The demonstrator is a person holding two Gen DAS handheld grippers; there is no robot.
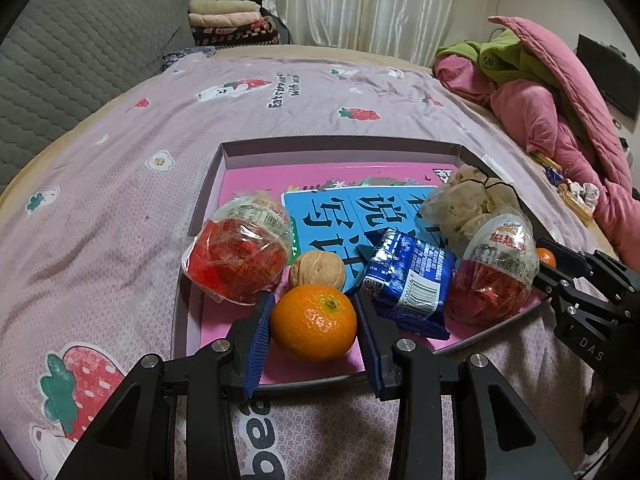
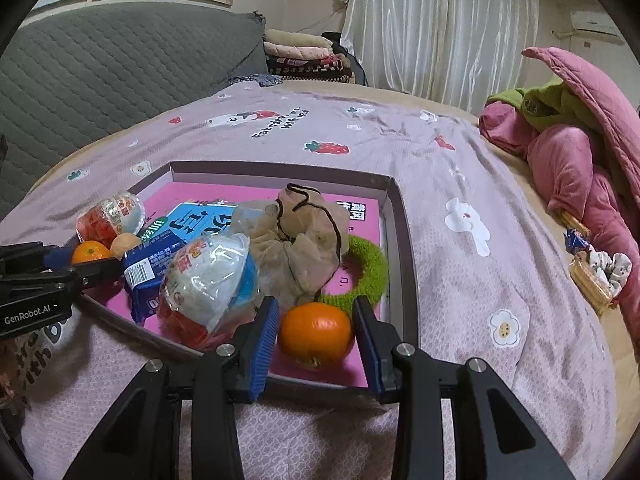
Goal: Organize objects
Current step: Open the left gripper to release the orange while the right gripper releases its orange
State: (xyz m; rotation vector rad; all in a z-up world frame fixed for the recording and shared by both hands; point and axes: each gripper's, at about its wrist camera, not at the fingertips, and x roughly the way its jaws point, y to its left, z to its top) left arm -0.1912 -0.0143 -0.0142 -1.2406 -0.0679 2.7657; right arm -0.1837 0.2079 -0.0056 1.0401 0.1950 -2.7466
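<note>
On the bed's strawberry sheet [image 1: 120,168] lies a shallow box lid [image 1: 340,148]. At its near edge, your left gripper [image 1: 314,316] and right gripper [image 2: 316,328] each pinch a tangerine [image 1: 314,322] [image 2: 316,334] between their jaws; the left one's stem end faces up.

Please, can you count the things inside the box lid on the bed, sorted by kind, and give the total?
Tangerines: 2
Egg-shaped snack packs: 2
Walnut: 1
Blue wrapped packet: 1
Beige drawstring pouch: 1
Green fuzzy ring: 1
Total: 8
</note>
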